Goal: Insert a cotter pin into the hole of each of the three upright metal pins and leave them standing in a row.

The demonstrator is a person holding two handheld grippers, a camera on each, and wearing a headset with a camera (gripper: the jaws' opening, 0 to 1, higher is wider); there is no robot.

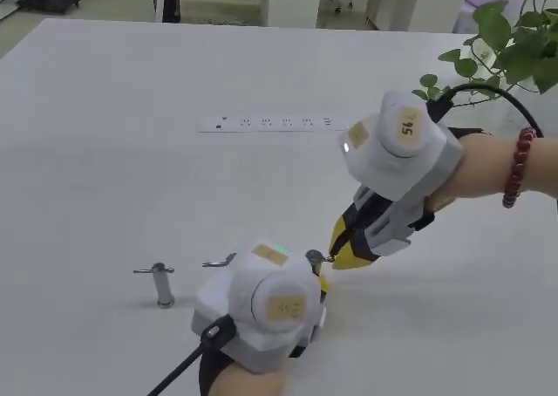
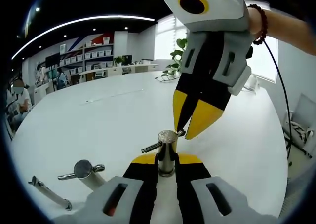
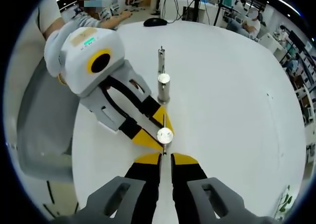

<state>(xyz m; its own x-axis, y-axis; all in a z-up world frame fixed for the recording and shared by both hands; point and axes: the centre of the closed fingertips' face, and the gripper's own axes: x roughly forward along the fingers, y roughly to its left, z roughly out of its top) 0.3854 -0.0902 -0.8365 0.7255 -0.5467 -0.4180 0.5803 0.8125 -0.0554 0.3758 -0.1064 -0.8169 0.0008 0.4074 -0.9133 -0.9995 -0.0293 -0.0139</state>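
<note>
Checking the head view first, I find the left gripper [image 1: 319, 278] low at the near edge of the white table [image 1: 105, 178]. Its rounded white housing is turned up towards me, and its jaws point away, clamped on an upright metal pin [image 1: 314, 258]. The right gripper [image 1: 340, 255] reaches in from the right with the wrist bent downward and a red bead bracelet [image 1: 520, 165] on the forearm. Its black, yellow-tipped jaws slope to the pin's head. A third pin [image 1: 163, 287] stands well to the left with a wire through its top. A white power strip [image 1: 266, 122] lies further back.

Left gripper view: the yellow pads sit tight on both sides of the polished steel cylinder, below its flat round head. A thin cotter pin [image 2: 150, 147] passes through the head and sticks out on the left. The right gripper's tips are pressed together on the wire's looped end. A second pin [image 2: 86, 172], also wired, stands nearby on the left.

Right gripper view: its own jaws stand almost together, with the wire in the hairline gap between them, just beside the held pin's head. Beyond it the other two pins line up in a row.
</note>
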